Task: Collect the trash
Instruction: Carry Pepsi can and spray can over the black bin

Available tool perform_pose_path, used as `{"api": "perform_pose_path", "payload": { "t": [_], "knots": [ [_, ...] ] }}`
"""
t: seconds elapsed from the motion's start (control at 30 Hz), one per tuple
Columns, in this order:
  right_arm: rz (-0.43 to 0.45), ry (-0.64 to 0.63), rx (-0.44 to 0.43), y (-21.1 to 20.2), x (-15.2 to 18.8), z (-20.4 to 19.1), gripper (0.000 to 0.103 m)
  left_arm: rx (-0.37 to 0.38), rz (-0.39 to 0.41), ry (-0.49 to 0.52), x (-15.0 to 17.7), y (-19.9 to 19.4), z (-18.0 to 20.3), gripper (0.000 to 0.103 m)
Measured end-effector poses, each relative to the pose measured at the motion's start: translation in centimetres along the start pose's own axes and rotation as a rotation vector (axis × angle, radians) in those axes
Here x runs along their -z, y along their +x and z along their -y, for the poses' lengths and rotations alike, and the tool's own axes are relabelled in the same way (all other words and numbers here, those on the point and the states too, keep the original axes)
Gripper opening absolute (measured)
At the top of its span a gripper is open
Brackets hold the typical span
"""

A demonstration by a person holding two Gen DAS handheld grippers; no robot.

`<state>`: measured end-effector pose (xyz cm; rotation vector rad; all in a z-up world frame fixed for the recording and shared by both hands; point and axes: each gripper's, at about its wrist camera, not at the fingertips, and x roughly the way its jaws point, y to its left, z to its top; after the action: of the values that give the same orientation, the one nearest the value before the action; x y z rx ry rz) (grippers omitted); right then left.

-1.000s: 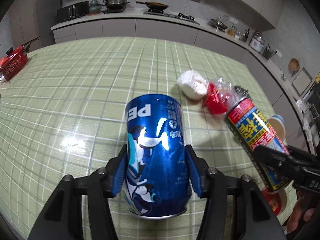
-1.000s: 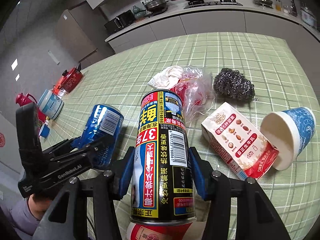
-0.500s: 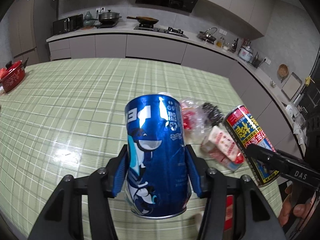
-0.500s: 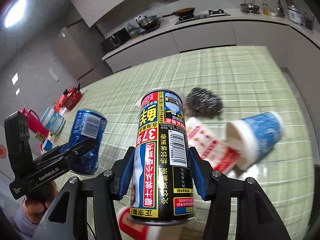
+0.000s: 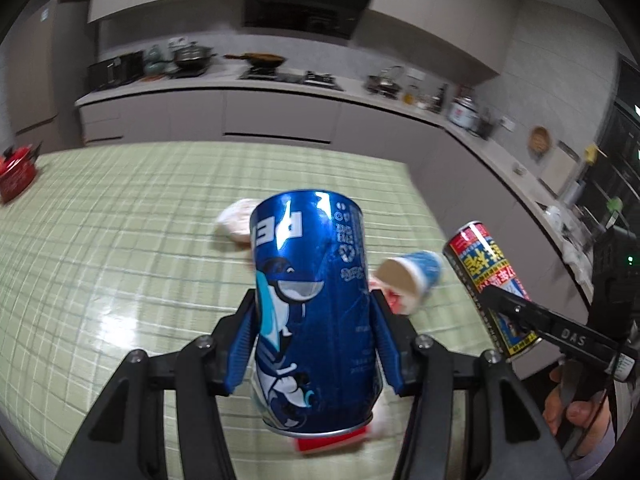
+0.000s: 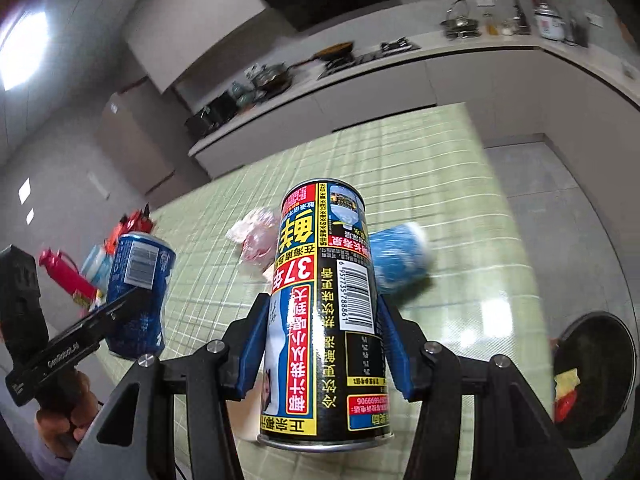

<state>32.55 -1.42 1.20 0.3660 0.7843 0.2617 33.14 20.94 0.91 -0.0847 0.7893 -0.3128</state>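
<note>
Both thin, probably empty cans dent easily: left gripper (image 5: 314, 340) clamps the blue can (image 5: 310, 304) mid-body, right gripper (image 6: 322, 346) the black can (image 6: 326, 308), bin (image 6: 592, 376) at 4 o'clock.

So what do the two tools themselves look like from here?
Both match: the left tool and right tool have black angular linkage arms with silver bolts and blue ribbed pads. White lettering runs along each one's side, and a thin cable hangs near the right handle.
</note>
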Motion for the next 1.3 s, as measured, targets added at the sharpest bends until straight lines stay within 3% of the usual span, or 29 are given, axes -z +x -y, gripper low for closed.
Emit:
{"api": "perform_pose_path", "payload": {
  "t": [0.13, 0.4, 0.63, 0.87, 1.03, 1.3],
  "knots": [
    [0.057, 0.058, 0.058, -3.3, 1.5, 1.8, 0.055, 0.101, -0.012, 0.082, 0.6, -0.1, 3.1, 0.055],
    [0.120, 0.241, 0.242, -11.3, 7.6, 8.3, 0.055, 0.303, -0.132, 0.214, 4.1, 1.9, 11.6, 0.055],
    [0.133, 0.338, 0.342, -16.6, 10.9, 16.0, 0.055, 0.372, -0.207, 0.304, 7.6, 3.7, 22.6, 0.055],
    [0.093, 0.344, 0.345, -19.1, 12.0, 25.2, 0.055, 0.351, -0.252, 0.290, 10.3, 8.7, 32.0, 0.055],
    [0.027, 0.318, 0.329, -18.3, 11.6, 30.9, 0.055, 0.277, -0.294, 0.241, 12.6, 13.0, 35.5, 0.055],
    [-0.052, 0.315, 0.278, -15.2, 11.8, 38.3, 0.055, 0.145, -0.365, 0.201, 16.0, 18.9, 37.6, 0.055]
  ]
}}
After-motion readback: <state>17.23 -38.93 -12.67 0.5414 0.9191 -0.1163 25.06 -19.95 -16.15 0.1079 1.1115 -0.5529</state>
